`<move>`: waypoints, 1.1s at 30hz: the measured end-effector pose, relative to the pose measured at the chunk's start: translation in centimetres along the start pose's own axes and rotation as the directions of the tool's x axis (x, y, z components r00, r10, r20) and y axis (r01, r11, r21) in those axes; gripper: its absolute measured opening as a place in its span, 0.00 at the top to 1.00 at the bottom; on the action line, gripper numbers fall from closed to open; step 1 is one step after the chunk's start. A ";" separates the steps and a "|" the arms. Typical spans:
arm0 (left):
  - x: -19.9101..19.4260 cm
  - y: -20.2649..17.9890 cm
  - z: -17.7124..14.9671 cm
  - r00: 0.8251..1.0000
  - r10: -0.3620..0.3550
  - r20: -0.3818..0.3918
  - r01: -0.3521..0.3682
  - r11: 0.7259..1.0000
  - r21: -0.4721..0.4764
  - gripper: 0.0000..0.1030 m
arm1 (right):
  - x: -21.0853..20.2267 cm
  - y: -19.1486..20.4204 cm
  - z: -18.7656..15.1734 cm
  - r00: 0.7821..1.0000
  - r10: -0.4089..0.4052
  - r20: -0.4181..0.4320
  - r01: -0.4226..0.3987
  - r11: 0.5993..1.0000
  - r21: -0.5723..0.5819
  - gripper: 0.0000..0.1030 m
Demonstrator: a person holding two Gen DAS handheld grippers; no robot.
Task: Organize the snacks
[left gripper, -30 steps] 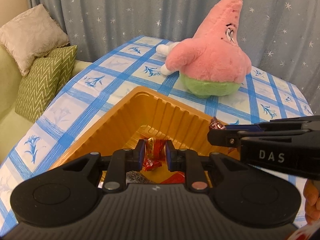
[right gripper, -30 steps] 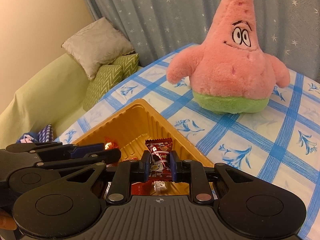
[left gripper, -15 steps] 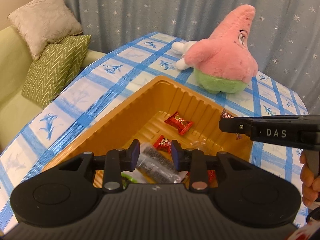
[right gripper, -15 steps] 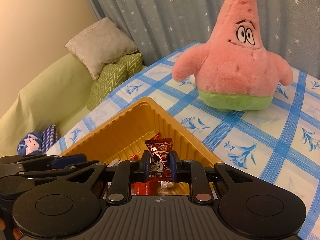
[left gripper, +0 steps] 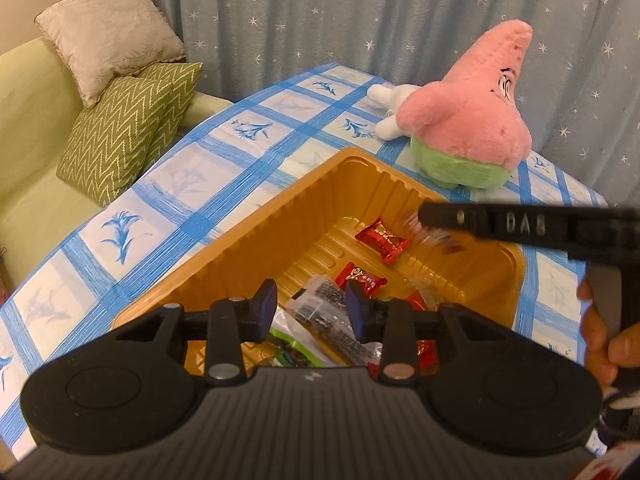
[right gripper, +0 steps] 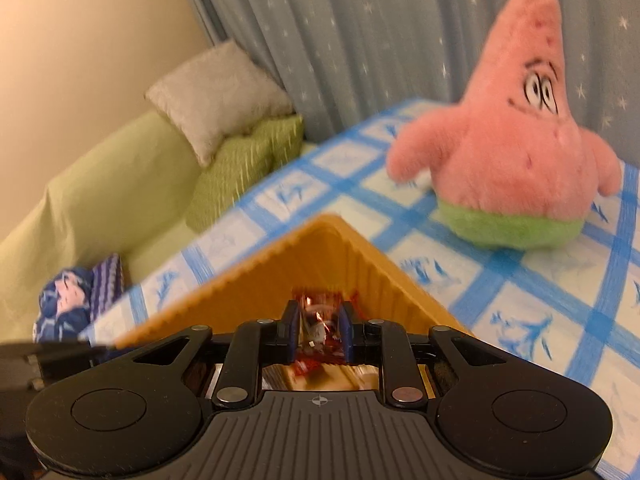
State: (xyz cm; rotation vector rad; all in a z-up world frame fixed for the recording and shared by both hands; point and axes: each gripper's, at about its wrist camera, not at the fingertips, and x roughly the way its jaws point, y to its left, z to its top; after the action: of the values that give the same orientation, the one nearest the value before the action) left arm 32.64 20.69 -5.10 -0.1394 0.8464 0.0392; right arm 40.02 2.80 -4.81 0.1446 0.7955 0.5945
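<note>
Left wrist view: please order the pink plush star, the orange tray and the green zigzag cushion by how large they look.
1. orange tray, nearest the camera
2. pink plush star and green zigzag cushion: look alike, unranked

I see a ribbed, glossy orange plastic tray (left gripper: 256, 232), shiny foil wrappers (left gripper: 382, 239), a fuzzy plush toy (left gripper: 472, 128), a printed cloth (left gripper: 168, 184), and matt black gripper (left gripper: 311, 312) plastic.

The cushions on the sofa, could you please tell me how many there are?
2: a beige cushion leaning against the sofa back, and a green zigzag cushion in front of it, nearer the table; others may be out of view.
</note>
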 end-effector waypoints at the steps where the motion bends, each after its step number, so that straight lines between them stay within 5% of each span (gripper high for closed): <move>1: -0.2 0.1 -0.1 1.000 0.000 -0.001 0.000 1.000 -0.002 0.67 | 0.0 0.1 0.2 1.000 0.004 0.006 -0.004 1.000 0.011 0.79; 3: -0.6 0.2 -0.3 1.000 0.002 0.002 -0.002 1.000 0.004 0.67 | 0.1 0.1 0.4 1.000 0.021 0.004 -0.021 0.999 0.035 0.72; 5: -1.0 0.2 -0.6 1.000 0.006 0.008 -0.006 1.000 0.008 0.66 | -0.1 0.1 0.4 1.000 0.012 0.011 -0.013 0.999 0.046 0.46; 7: -1.6 0.2 -0.7 1.000 0.005 0.013 -0.005 1.000 0.007 0.63 | -0.7 0.2 0.0 1.000 -0.001 0.025 0.000 0.999 0.049 0.38; 19: -5.2 -0.5 -2.1 0.999 -0.010 0.035 0.010 1.000 0.004 0.48 | -4.8 -0.1 -2.7 0.999 -0.040 -0.013 0.041 0.994 0.101 0.26; 33: -12.2 -5.9 -7.3 0.999 -0.032 0.031 0.030 0.998 0.054 0.46 | -15.2 0.1 -9.1 0.994 -0.106 -0.030 0.109 0.982 0.155 0.17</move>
State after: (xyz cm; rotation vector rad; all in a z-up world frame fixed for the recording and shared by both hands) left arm 19.67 14.14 -0.15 -0.1012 0.8124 -0.0102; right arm 25.22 -6.42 -1.55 0.2379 0.8658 0.4321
